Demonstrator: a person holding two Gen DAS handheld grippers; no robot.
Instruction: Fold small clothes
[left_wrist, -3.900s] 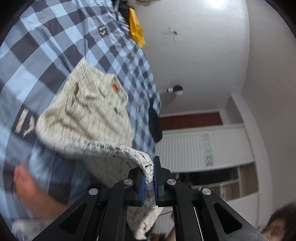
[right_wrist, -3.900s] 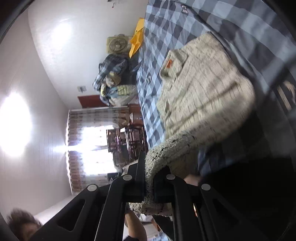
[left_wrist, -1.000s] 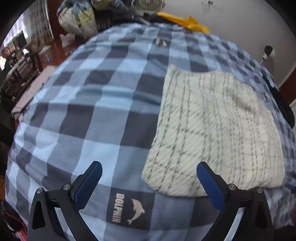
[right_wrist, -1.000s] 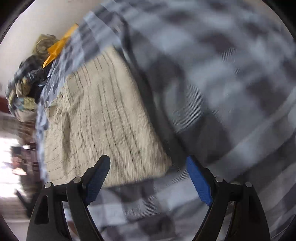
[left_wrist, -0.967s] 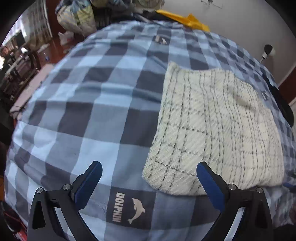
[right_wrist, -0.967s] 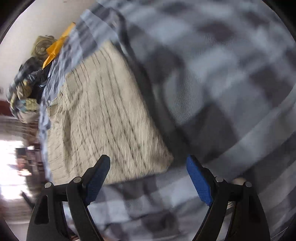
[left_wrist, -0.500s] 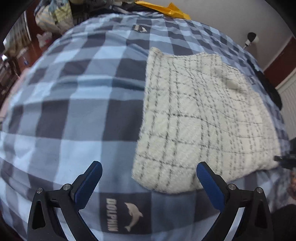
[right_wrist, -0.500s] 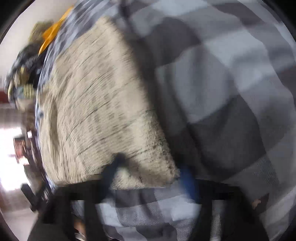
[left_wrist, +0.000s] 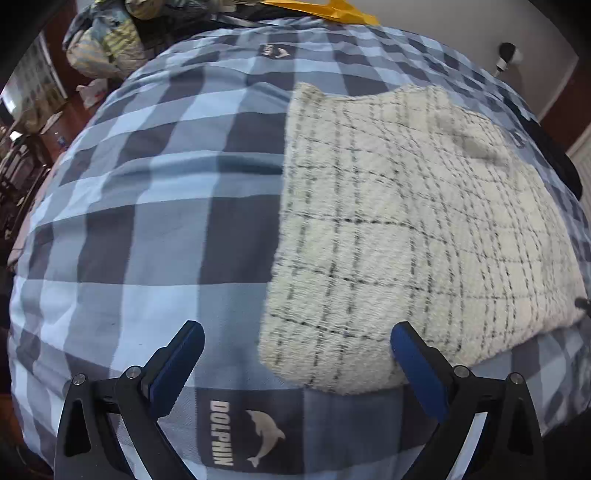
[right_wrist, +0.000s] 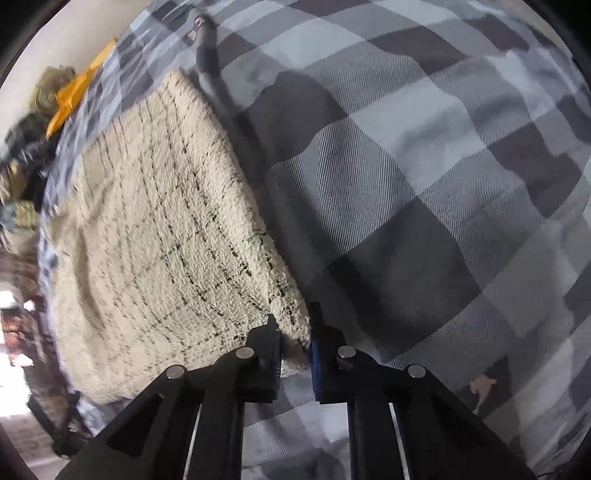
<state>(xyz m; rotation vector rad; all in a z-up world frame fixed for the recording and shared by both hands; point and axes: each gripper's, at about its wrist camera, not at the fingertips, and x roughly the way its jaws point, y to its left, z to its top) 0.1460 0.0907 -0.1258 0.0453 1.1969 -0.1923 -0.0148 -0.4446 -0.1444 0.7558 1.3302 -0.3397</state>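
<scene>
A cream garment with a thin black check (left_wrist: 406, 229) lies folded flat on a blue and grey checked blanket (left_wrist: 155, 206). My left gripper (left_wrist: 295, 365) is open, its blue pads on either side of the garment's near left corner, just above the blanket. In the right wrist view the same garment (right_wrist: 155, 236) lies to the left, and my right gripper (right_wrist: 295, 354) is shut on its near right corner.
The blanket (right_wrist: 424, 192) covers a bed and carries a DOLPHIN logo patch (left_wrist: 243, 432). A yellow item (left_wrist: 332, 9) and a pile of clothes (left_wrist: 107, 40) lie at the bed's far edge. A dark object (left_wrist: 557, 166) sits at the right edge.
The left gripper has moved closer to the garment's near left corner and stays open. The right gripper was open one second ago and has closed on the near right corner.
</scene>
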